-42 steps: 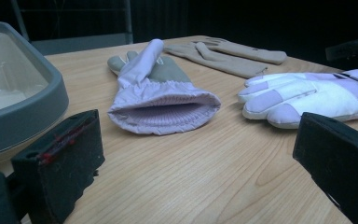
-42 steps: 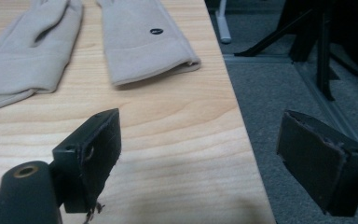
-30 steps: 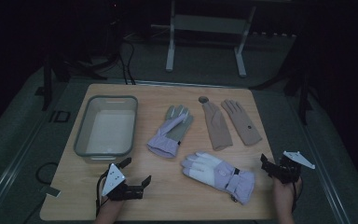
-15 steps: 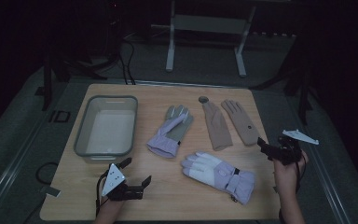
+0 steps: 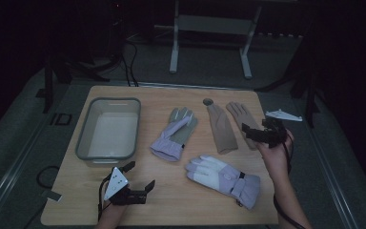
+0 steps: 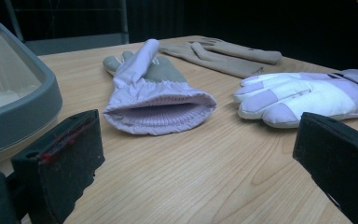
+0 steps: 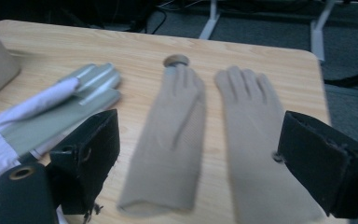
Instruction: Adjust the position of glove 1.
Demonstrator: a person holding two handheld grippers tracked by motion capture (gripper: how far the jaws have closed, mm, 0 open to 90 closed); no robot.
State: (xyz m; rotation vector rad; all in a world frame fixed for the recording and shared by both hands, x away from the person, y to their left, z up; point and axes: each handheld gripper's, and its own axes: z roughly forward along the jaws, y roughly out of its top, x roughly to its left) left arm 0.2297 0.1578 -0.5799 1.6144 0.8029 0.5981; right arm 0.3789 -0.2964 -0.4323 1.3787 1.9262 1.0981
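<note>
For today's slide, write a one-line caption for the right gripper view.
Open right gripper hovering above two flat tan fabric gloves on the light wooden table.

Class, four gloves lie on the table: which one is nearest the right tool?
The right-hand tan glove. The right tool hovers at its cuff, while the other tan glove and both lilac gloves lie farther left.

White letters "ID" on the grey floor mat (image 5: 60, 119) (left of table)
</note>
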